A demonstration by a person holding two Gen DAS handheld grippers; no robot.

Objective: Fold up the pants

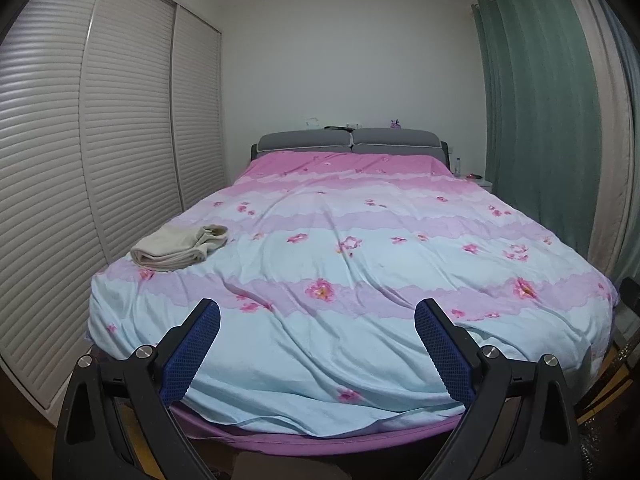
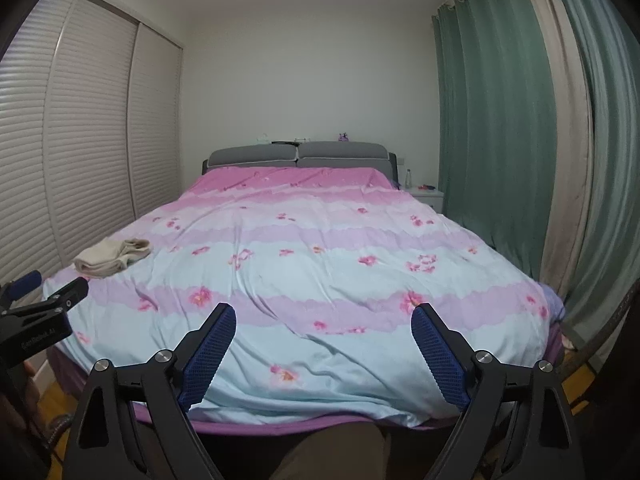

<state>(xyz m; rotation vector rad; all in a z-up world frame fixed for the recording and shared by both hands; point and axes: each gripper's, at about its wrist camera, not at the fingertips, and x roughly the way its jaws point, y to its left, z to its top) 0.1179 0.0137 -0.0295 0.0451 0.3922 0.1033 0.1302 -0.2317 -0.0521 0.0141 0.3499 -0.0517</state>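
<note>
- Blue-padded jaws on both tools stood wide apart and held nothing: left gripper [image 1: 318,316], right gripper [image 2: 324,320], both hanging off the foot of the bed [image 1: 340,438].
- Floral duvet [image 1: 360,264] lay bare between the fingers in both views; nothing under either pad.
- Pants [image 1: 180,246] sat as a cream bundle, looking already folded, on the duvet's left edge, well apart from both grippers.
- My read: task was at its end or between garments. If more folding was wanted, next move called for a reach across to the left to grab the bundle.
- Nothing blocked that reach. Louvred wardrobe doors [image 1: 128,128] stood close beside the pants, leaving little room on that side.
- Farther back: grey headboard [image 1: 352,142], green curtain [image 1: 532,120] on the right.
</note>
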